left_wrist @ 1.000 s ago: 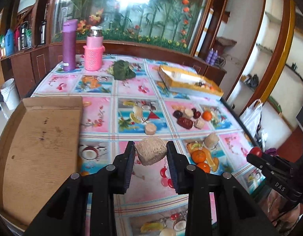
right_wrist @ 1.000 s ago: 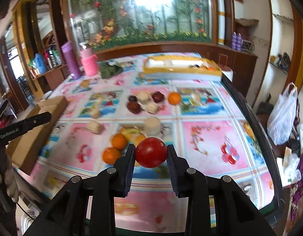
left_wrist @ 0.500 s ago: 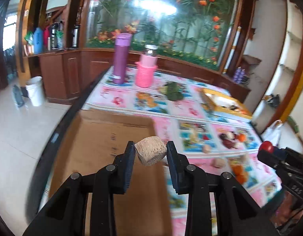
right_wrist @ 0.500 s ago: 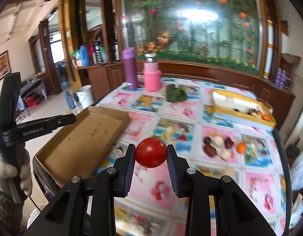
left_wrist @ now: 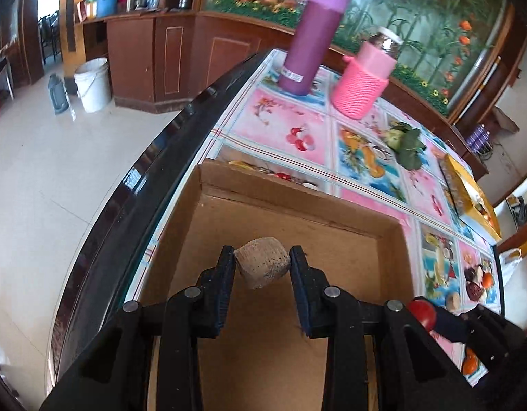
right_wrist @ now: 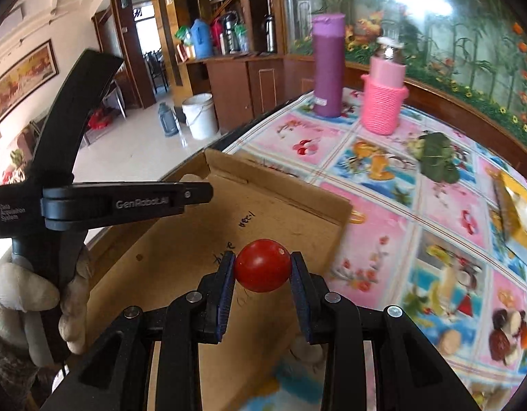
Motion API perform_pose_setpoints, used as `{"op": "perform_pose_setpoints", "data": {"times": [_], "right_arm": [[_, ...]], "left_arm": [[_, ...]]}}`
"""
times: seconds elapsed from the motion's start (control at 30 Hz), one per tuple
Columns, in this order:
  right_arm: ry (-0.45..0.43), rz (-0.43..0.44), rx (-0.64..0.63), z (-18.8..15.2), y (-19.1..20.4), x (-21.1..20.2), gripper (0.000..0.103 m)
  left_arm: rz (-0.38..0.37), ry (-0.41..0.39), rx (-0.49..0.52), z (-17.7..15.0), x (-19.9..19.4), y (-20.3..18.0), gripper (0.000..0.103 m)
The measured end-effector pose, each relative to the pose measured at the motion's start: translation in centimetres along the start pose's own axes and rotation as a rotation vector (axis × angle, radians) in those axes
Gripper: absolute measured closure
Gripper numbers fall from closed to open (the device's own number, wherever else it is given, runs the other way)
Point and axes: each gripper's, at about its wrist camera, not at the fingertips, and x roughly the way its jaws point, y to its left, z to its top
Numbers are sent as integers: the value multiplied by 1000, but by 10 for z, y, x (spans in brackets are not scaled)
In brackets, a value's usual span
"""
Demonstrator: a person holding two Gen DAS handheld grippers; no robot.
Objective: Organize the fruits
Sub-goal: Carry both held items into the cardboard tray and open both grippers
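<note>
Left gripper (left_wrist: 262, 267) clamps a tan fruit (left_wrist: 262, 266) over the cardboard box (left_wrist: 297, 226) — right gripper (right_wrist: 262, 270) grips a red tomato (right_wrist: 262, 265) above the box, w/ other fruits (right_wrist: 510, 334) on the worktop (right_wrist: 445, 212).

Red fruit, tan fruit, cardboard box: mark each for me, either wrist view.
red fruit (right_wrist: 262, 270), right wrist view, centre of its front face.
tan fruit (left_wrist: 262, 262), left wrist view, middle of its pitted surface.
cardboard box (left_wrist: 291, 221), left wrist view, bare inner floor near far wall.
</note>
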Motion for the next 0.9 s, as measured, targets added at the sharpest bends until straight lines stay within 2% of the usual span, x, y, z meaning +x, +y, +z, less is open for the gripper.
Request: {"op": "perform_pose_setpoints", "data": {"times": [0.2,0.33,0.43,0.47,0.57,0.7,0.77,0.9], "right_arm": [[78,-16,5,18,-1,47,68],[104,-34,2,23,-4,63,68],[103,-55,-3,25,-6,69,68],[102,-61,-4,25,-7,70,65],[75,-61,12,26,-9,60,48],[40,-60,34,25,-16,35,46],[27,-21,65,17,-19,10,46],[43,185,269,-12,-36,-37,46]], "left_arm": [[3,37,-13,13,21,5,72],[-10,59,-23,15,33,5,71],[-29,72,-37,14,37,6,67],[-36,70,-37,14,37,6,65],[-41,63,-31,12,32,2,58],[-31,29,-34,6,11,-2,58],[-42,-8,-36,0,-7,-6,58],[-102,-80,-8,-14,-50,-24,58]]}}
